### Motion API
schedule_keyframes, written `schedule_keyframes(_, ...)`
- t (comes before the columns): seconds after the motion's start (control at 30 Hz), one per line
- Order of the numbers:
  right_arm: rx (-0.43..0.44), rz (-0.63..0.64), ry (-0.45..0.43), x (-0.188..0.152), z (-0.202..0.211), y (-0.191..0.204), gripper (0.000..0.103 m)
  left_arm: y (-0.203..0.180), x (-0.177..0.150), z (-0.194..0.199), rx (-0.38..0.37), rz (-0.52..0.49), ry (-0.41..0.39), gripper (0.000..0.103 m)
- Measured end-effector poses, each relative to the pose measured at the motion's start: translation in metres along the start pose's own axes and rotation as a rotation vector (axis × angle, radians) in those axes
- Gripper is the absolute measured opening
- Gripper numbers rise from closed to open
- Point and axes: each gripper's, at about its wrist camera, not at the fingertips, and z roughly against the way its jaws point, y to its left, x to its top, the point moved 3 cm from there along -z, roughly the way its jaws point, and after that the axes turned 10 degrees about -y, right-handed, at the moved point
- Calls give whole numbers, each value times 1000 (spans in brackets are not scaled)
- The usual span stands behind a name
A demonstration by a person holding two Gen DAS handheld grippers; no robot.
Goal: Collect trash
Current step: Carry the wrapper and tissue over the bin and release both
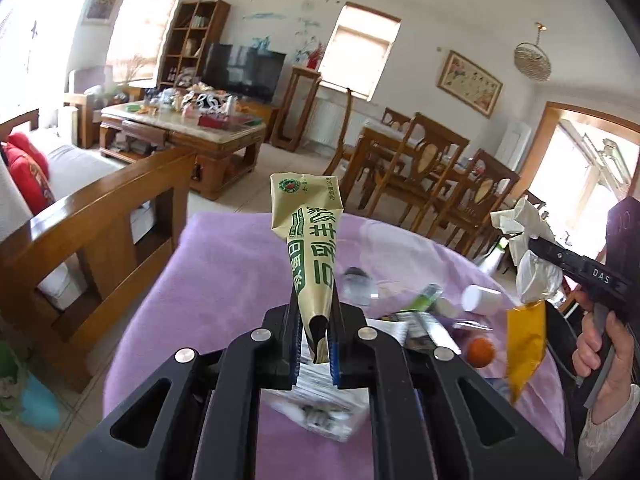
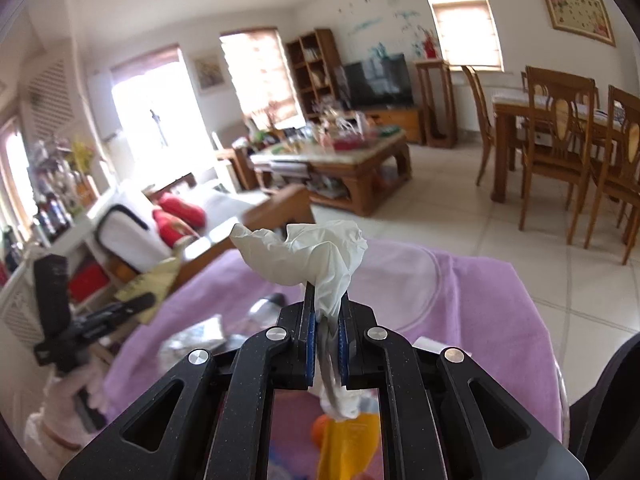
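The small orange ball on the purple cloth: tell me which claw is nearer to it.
Right. The right claw, shut on crumpled white tissue, hangs above the small orange ball. The left claw, clamping a folded beige-green wrapper, sits further off to its side.

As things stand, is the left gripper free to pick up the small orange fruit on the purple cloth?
Probably not: the left gripper is shut on a tan wrapper. The orange fruit lies uncovered nearby, but the fingers are occupied.

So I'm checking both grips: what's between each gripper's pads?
Left wrist view: a crumpled beige-and-green wrapper in the left gripper. Right wrist view: a wad of white tissue in the right gripper.
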Motion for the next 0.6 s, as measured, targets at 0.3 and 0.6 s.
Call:
schedule_keyframes(0.3, 76, -97, -115, 10, 87, -28, 9, -92, -5, 17, -139, -58, -45, 12)
schedule_keyframes(0.6, 48, -111, -241, 43, 155, -80, 9, -167, -8, 16, -221, -118, -64, 12)
